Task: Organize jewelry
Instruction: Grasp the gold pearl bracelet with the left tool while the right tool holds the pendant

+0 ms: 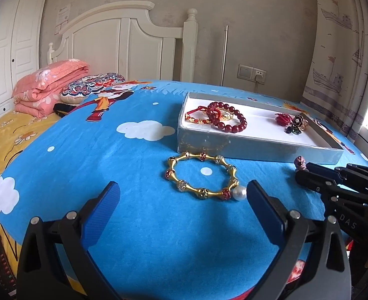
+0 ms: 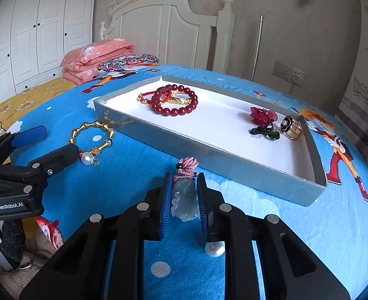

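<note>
On the bed's blue cartoon sheet [image 1: 143, 225] lies a shallow grey tray [image 2: 224, 167] holding a red bead bracelet [image 2: 177, 102], a red flower ornament [image 2: 261, 115] and a black flower ring [image 2: 290, 126]. Left of the tray rests a gold bamboo-link bracelet [image 1: 204, 175], a pearl [image 1: 239, 193] at its near edge. The left tongs [image 1: 181, 197] stand spread wide, gripping nothing. The right tongs [image 2: 184, 195] pinch a pale jade pendant [image 2: 185, 201] with a pink knotted cord [image 2: 187, 165], just before the tray's front wall.
</note>
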Motion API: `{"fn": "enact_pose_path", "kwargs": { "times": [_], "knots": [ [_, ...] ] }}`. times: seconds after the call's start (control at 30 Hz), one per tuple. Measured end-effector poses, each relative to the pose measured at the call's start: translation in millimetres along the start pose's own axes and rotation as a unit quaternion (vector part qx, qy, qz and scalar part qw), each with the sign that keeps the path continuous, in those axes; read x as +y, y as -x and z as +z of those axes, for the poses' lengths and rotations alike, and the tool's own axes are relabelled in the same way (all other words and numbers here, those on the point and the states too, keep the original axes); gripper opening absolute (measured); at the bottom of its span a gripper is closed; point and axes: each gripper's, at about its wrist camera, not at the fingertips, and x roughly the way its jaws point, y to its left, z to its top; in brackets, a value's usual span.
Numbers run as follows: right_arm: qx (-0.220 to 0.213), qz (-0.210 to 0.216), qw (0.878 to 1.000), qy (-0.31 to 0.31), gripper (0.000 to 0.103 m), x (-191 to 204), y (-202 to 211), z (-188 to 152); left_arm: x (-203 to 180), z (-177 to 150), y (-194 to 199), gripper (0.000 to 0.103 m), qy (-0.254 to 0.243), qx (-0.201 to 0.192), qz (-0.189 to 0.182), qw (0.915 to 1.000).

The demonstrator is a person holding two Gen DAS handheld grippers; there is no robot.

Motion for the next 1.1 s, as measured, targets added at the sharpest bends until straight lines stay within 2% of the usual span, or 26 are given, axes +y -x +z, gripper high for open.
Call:
{"fn": "enact_pose_path", "kwargs": {
  "times": [0.13, 0.3, 0.47, 0.63, 0.7, 0.77, 0.8, 0.87, 1.0, 1.03, 1.1],
  "knots": [
    [-0.01, -0.004, 1.0, -0.014, 0.019, -6, 2, 3, -6, 7, -6, 0.098, -0.007, 0.014, -0.002, 0.9999],
    [-0.027, -0.01, 0.999, -0.026, 0.019, -8, 8, 5, -13, 22, -11, 0.097, -0.009, 0.013, 0.001, 0.9999],
    [-0.052, -0.008, 0.998, -0.039, 0.019, -11, 24, 8, -22, 19, -6, 0.089, -0.028, 0.005, -0.026, 0.9992],
    [-0.063, -0.001, 0.997, -0.04, 0.019, -7, 31, 9, -37, 28, -16, 0.069, -0.051, 0.022, -0.035, 0.9978],
    [-0.066, 0.0, 0.997, -0.04, 0.019, -7, 34, 9, -40, 34, -27, 0.057, -0.048, 0.045, -0.037, 0.9971],
    [-0.07, 0.0, 0.997, -0.046, 0.019, -10, 37, 9, -41, 37, -38, 0.04, -0.043, 0.072, -0.037, 0.9958],
    [-0.071, 0.0, 0.996, -0.049, 0.019, -12, 39, 9, -42, 36, -43, 0.037, -0.042, 0.083, -0.037, 0.995],
    [-0.072, -0.001, 0.996, -0.053, 0.019, -14, 40, 8, -42, 33, -47, 0.037, -0.041, 0.091, -0.035, 0.9944],
    [-0.067, 0.003, 0.996, -0.059, 0.019, -15, 38, 5, -50, 25, -45, 0.037, -0.069, 0.073, -0.01, 0.9949],
    [-0.066, 0.005, 0.996, -0.059, 0.019, -14, 37, 4, -50, 26, -46, 0.035, -0.065, 0.073, -0.012, 0.9951],
    [-0.067, 0.006, 0.996, -0.055, 0.019, -11, 37, 4, -48, 26, -47, 0.022, -0.06, 0.069, -0.003, 0.9958]
  ]
}}
